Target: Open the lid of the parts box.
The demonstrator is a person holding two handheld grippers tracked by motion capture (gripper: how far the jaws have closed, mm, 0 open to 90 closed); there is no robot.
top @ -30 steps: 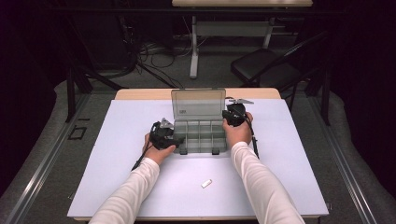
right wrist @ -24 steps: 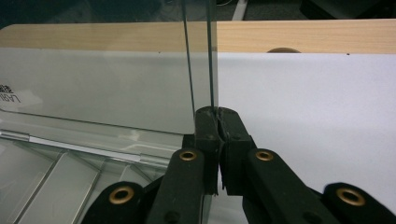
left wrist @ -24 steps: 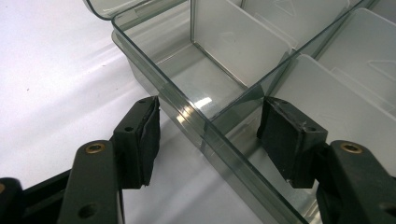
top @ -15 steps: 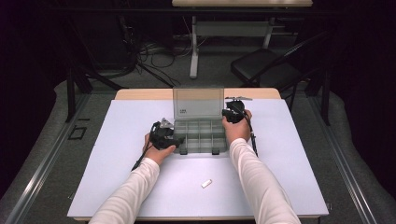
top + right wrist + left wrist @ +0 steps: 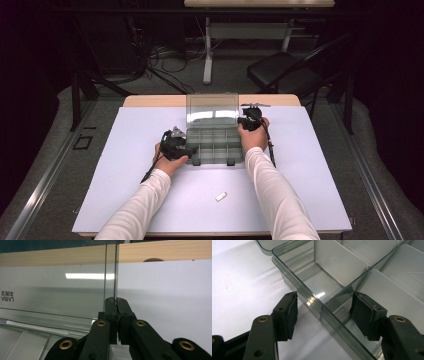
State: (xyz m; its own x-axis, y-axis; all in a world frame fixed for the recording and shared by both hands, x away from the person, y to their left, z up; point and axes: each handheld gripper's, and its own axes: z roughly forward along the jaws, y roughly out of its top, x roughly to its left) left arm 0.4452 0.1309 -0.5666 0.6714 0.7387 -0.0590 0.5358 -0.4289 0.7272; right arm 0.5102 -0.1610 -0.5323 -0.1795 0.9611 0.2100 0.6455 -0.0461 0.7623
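R claw (image 5: pixel 116 300) clamped on lid (image 5: pixel 212 107) edge; L claw (image 5: pixel 322 311) apart, astride box (image 5: pixel 212 147) wall at desk centre. Swing lid slow, steady box w/ L.

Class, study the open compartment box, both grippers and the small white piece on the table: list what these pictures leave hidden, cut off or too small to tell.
- Small white piece, high view: too small to identify.
- Left gripper, left gripper view: its jaws straddle the box wall; contact unclear.
- Lid, right gripper view: top cut off by the frame; its print cut at the left edge.
- Right gripper: its shut jaws hide the lid edge they pinch.
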